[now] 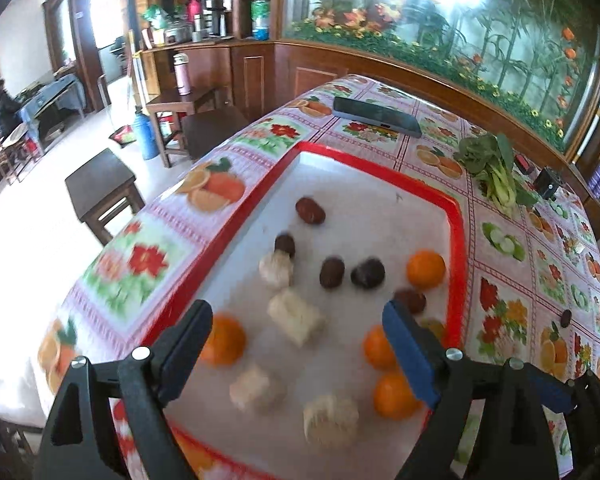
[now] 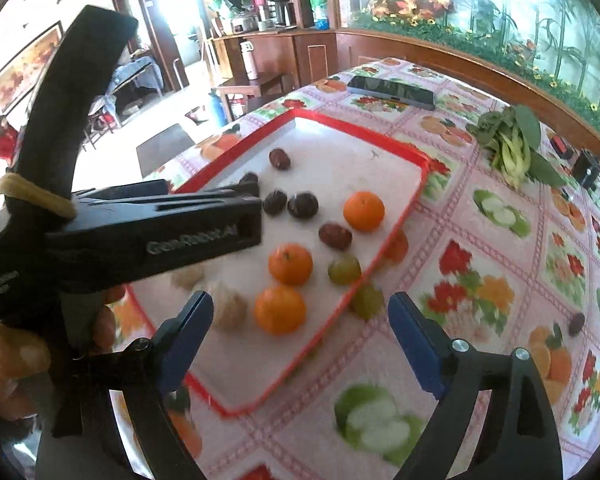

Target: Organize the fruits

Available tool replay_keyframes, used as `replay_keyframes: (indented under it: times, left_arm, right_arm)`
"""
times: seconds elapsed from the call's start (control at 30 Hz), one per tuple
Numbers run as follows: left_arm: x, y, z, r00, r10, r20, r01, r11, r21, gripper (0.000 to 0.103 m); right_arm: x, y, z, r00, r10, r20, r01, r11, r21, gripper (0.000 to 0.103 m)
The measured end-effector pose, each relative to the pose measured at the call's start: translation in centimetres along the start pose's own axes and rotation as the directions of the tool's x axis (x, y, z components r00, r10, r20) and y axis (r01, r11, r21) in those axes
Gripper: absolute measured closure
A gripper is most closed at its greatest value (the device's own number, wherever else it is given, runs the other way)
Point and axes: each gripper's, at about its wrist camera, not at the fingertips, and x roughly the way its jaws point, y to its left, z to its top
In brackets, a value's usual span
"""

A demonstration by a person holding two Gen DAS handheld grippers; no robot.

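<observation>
Fruit lies scattered in the shallow white tray with a red rim [image 1: 288,168], which sits on the worktop under a flower-and-fruit patterned plastic cloth [image 1: 148,256]. Through my left camera I count four round orange tangerines [image 1: 425,269], several dark red-brown dates [image 1: 310,210] and some pale, blurred lumps [image 1: 296,317] that I cannot identify. My left hand-held gripper [image 1: 298,322] hangs above the tray's near half with its blue-padded jaws spread wide and nothing between them. In the right camera its black body crosses the left side, with a person's fingers [image 2: 14,354] wrapped round the handle.

My right hand-held gripper [image 2: 300,314] is released too, jaws wide apart and empty, over the tray's right rim. Just ahead of it one green grape [image 2: 344,269] rests inside the tray against the rim, and a second green grape [image 2: 367,300] lies on the cloth just outside that rim. One stray dark date [image 2: 577,324] sits on the cloth well to the right.

Beyond the tray lie a dark flat phone [image 1: 376,116] and a bunch of leafy green vegetable [image 1: 494,168].
</observation>
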Motion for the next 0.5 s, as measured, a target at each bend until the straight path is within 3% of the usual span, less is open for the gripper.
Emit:
replay_keyframes:
  times: [0.17, 0.27, 0.37, 0.5]
  left_arm:
    - [-3.1, 0.0, -4.1, 0.999, 0.038, -0.011, -0.039, 0.997, -0.060, 0.013]
    - [-5.0, 0.5, -7.0, 0.997, 0.074, 0.001, -0.073, 0.991, -0.109, 0.013]
    - [-6.0, 1.3, -9.6, 0.994, 0.107, -0.004, -0.106, 0.982, -0.153, 0.010]
    - [-6.0, 2.2, -12.3, 0.992, 0.112, -0.065, -0.123, 0.973, -0.197, 0.010]
  right_arm:
    - [-2.0, -0.2, -3.5, 1.000, -0.015, -0.024, 0.014, 1.000, -0.020, 0.007]
    - [-3.1, 0.2, -6.0, 0.995, -0.096, -0.018, 0.095, 0.994, -0.063, 0.000]
    - [-3.9, 0.7, -7.8, 0.988, -0.154, 0.010, 0.154, 0.982, -0.112, 0.000]
    - [-4.1, 0.4, -9.2, 0.991, -0.135, 0.009, 0.136, 0.987, -0.081, 0.000]
